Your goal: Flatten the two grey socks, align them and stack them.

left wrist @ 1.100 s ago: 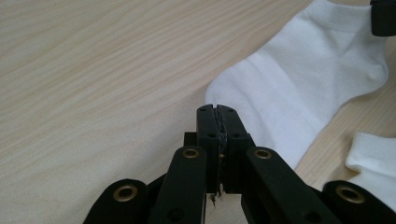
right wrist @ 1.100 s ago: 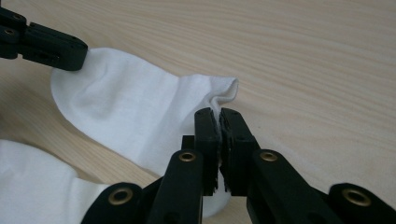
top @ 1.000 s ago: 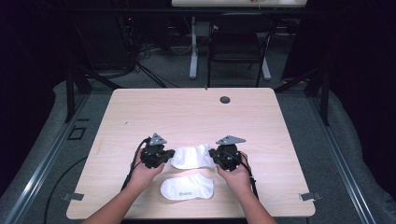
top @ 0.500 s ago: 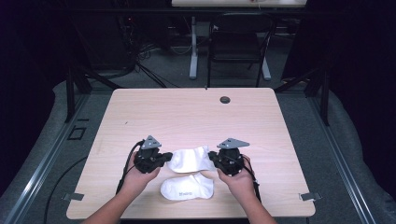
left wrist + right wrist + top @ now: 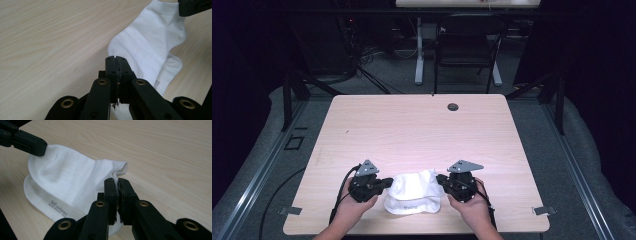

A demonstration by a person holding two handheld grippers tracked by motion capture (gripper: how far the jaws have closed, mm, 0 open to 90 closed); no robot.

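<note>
Two white socks are near the front edge of the wooden table (image 5: 412, 135). The upper sock (image 5: 412, 182) hangs stretched between my grippers, over the lower sock (image 5: 412, 205), which lies flat. My left gripper (image 5: 387, 182) is shut on its toe end, the jaws (image 5: 117, 60) pressed together with white fabric between them. My right gripper (image 5: 439, 180) is shut on the cuff end, whose fabric bunches at the jaw tips (image 5: 117, 181). In the right gripper view the upper sock (image 5: 70, 175) drapes above the lower sock (image 5: 50, 202), which bears a small printed logo.
A dark round grommet (image 5: 453, 106) sits near the table's far edge. Behind the table stand a black chair (image 5: 462, 50) and a desk leg on grey floor. Metal brackets (image 5: 542, 210) mark the front corners. Bare wood stretches beyond the socks.
Both grippers have moved toward the table's front edge with the upper sock between them. That sock now covers most of the lower sock instead of lying behind it.
</note>
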